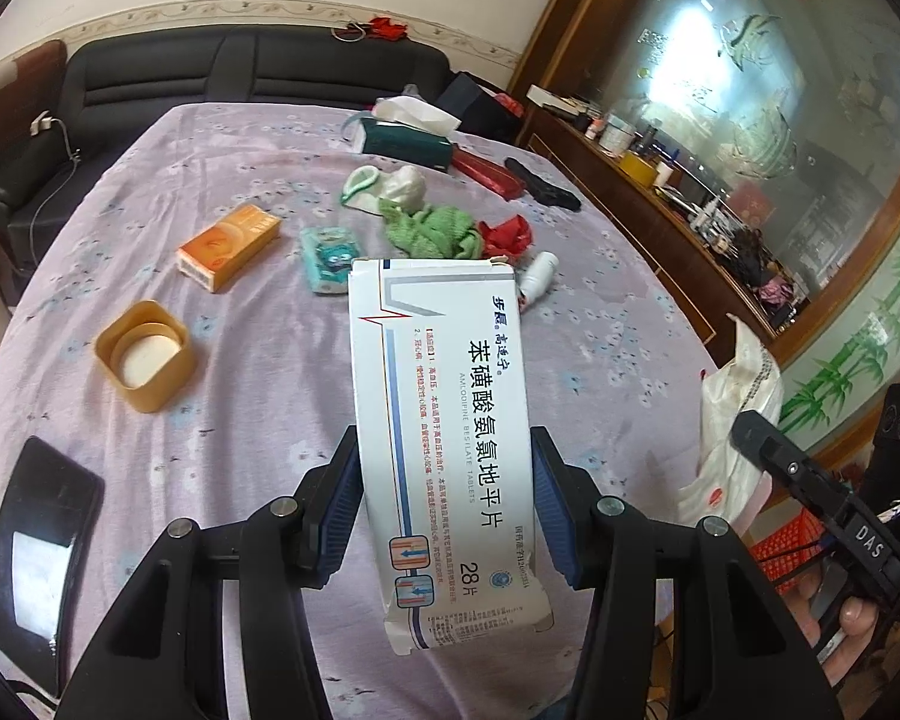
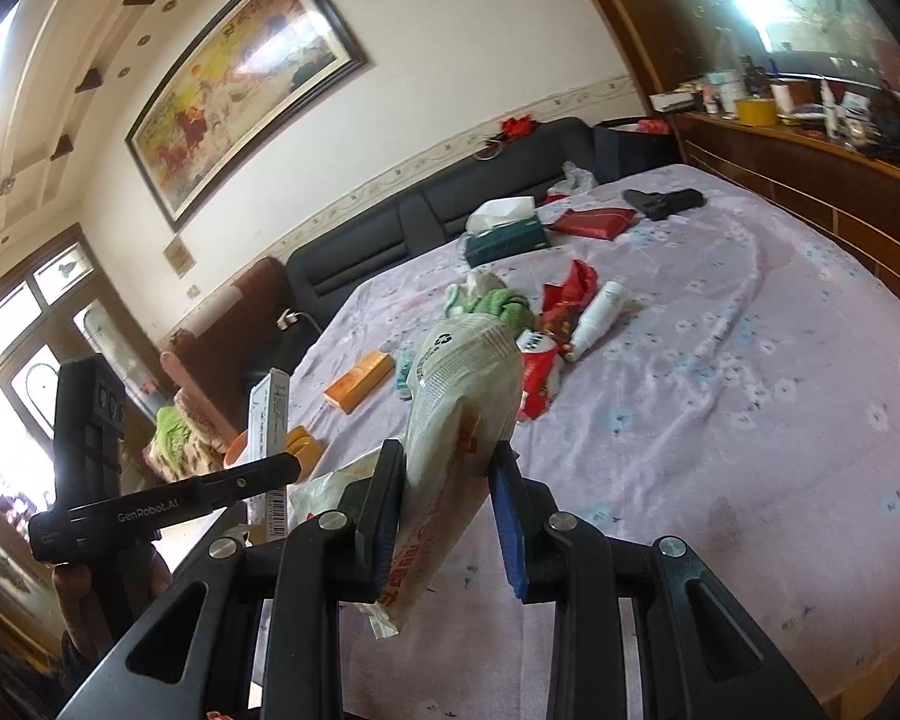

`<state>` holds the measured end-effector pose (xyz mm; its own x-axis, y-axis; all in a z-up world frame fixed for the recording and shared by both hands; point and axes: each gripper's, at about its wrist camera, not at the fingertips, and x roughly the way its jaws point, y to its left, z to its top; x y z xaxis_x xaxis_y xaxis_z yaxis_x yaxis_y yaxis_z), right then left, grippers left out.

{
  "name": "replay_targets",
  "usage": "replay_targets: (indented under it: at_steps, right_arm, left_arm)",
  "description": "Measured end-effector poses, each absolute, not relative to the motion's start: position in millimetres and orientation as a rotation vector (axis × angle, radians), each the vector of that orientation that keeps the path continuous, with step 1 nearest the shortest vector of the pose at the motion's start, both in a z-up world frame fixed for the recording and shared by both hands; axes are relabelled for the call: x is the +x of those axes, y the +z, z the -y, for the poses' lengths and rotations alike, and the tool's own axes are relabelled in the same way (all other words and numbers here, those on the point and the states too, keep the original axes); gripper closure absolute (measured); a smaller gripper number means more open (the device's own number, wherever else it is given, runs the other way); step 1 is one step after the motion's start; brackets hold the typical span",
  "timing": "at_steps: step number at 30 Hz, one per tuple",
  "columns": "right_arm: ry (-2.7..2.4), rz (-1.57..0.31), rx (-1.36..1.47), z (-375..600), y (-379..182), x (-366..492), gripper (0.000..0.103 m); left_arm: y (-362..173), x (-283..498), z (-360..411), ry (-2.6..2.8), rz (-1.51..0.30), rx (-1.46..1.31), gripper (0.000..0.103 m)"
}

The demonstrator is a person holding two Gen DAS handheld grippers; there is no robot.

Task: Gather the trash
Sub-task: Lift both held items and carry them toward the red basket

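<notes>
Left wrist view: left gripper clamps white tablet carton by its long sides above the bed, light, crushable card; right gripper pinches limp, slippery plastic bag beside it.

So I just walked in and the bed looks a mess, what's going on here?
A person is clearing trash off the bed with two hand-held tongs. The left tongs are clamped on a white medicine box; the right tongs pinch a whitish plastic bag. An orange box, green cloth and red wrappers are not yet collected.
</notes>
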<state>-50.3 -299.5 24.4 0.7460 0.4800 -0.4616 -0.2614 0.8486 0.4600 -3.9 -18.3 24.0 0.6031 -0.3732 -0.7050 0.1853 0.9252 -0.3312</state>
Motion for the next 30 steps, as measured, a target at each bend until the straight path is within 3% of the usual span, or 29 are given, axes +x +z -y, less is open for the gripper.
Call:
replay_targets:
  at_steps: [30]
  right_arm:
    - [0.539,-0.579,0.367,310,40,-58,0.073]
  left_arm:
    - [37,-17,52,-0.383,-0.853,-0.2,0.052]
